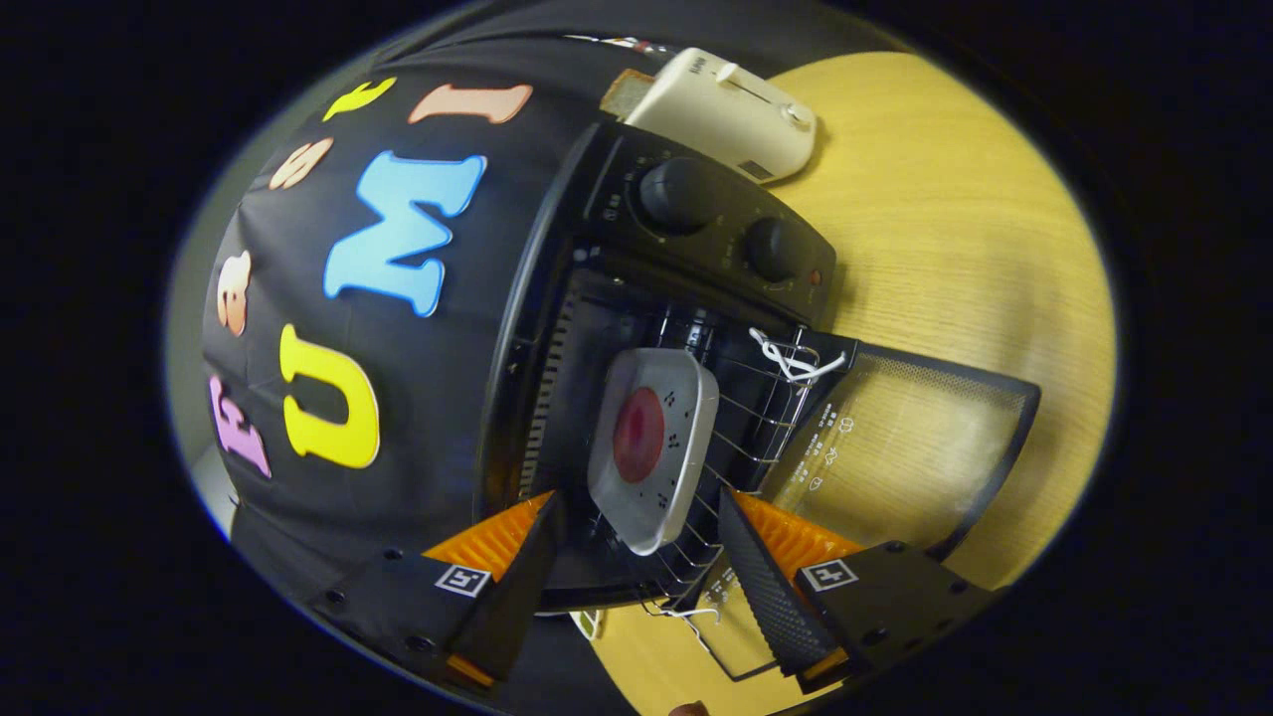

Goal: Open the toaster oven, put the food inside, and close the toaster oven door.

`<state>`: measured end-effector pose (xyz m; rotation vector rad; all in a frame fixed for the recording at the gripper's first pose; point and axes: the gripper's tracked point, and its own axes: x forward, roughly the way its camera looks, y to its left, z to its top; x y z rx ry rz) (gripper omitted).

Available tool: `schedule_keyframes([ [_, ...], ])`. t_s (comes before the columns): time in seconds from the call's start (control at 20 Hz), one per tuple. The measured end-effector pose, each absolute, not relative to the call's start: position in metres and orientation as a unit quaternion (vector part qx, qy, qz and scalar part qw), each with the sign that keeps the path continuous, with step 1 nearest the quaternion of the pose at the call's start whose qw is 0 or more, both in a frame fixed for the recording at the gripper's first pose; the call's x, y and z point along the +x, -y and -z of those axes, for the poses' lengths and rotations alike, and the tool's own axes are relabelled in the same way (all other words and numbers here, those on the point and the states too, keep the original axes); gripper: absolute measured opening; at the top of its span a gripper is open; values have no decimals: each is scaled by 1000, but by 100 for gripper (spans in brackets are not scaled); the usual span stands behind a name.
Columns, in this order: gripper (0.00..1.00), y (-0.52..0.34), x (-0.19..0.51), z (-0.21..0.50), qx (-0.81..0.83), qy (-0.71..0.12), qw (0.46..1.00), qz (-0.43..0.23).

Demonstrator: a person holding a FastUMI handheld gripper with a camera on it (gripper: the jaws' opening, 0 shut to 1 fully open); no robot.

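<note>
- Oven (537, 328), door (895, 447) open.
- Plate (651, 447) with food (638, 435) resting on rack (756, 428) inside.
- Gripper (636, 542) fingers spread, empty, flanking plate's near edge.
- Risk: clipping plate or rack while backing out; plate overhang blocking door.

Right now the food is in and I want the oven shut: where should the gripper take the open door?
Probably at the door's free far edge, coming from underneath: it hangs fully open over the table, hinged at the toaster oven. The gripper is open, holding nothing.
</note>
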<state>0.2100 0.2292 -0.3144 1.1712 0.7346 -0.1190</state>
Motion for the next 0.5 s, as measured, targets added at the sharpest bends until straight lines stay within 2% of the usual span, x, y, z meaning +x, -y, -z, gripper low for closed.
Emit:
schedule_keyframes([
  [0.5,97,-233,126,297,365,-388,844,-73],
])
